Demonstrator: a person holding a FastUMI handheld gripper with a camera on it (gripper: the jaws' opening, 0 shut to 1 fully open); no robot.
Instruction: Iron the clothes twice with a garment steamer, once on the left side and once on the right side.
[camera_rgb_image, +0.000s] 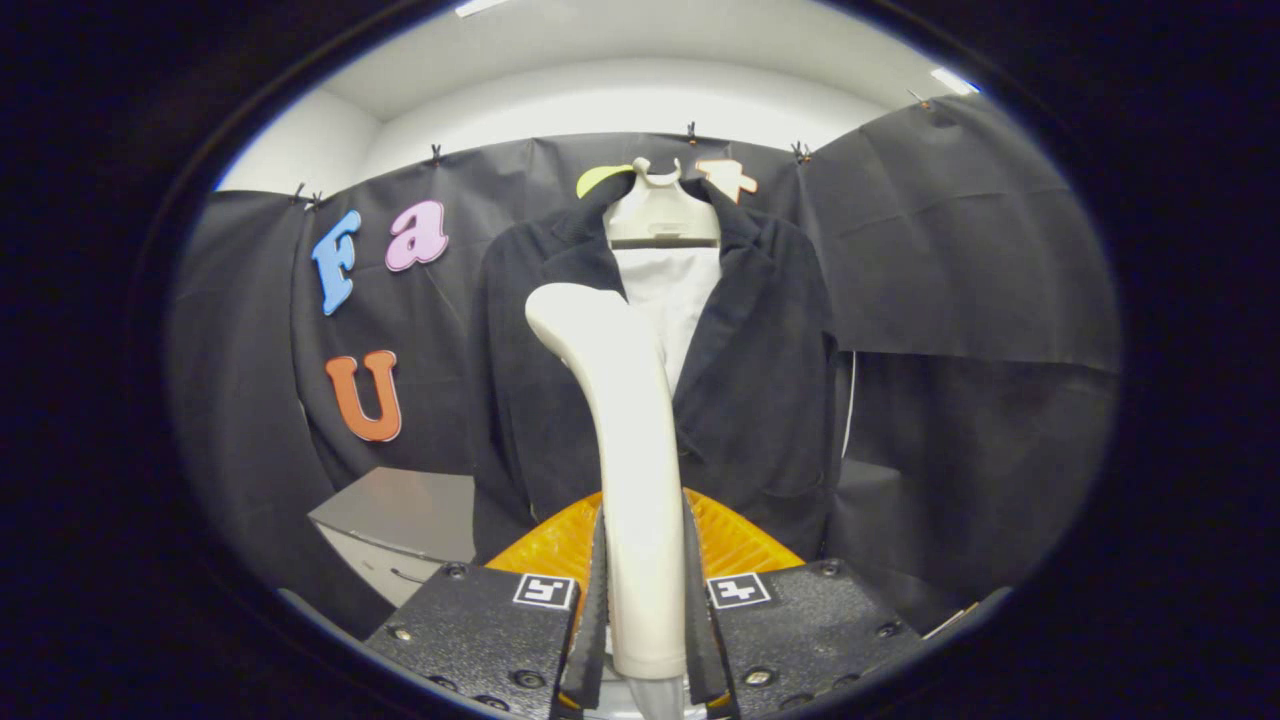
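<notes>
Holding the steamer (620, 440) by its handle, your gripper (645, 610) has both fingers pressed against the handle's sides, closed as far as the handle allows, and the grip looks firm. The steamer stands upright between the fingers, its head curving up and to the left, level with the chest of the jacket (750, 380).

The jacket hangs on a hanger (660, 215) straight ahead, beyond the steamer, open at the front with a white panel (675, 295) showing between the lapels. From here you cannot tell whether the head already touches the cloth or sits just short of it; it overlaps the panel of the jacket to the left of the opening.

To do this pass well, I'd judge you should keep the handle vertical so it does not twist in the fingers, bring the head flat against that left-hand front panel, and draw it in one slow, straight stroke along the cloth. Stay clear of the lapel edge, where the head could catch and swing the jacket on the hanger. Then shift across the opening and give the other panel the same single stroke.

A grey box (400, 520) sits low on the left, beside the jacket's hem; keep your stroke from dropping into it.
</notes>
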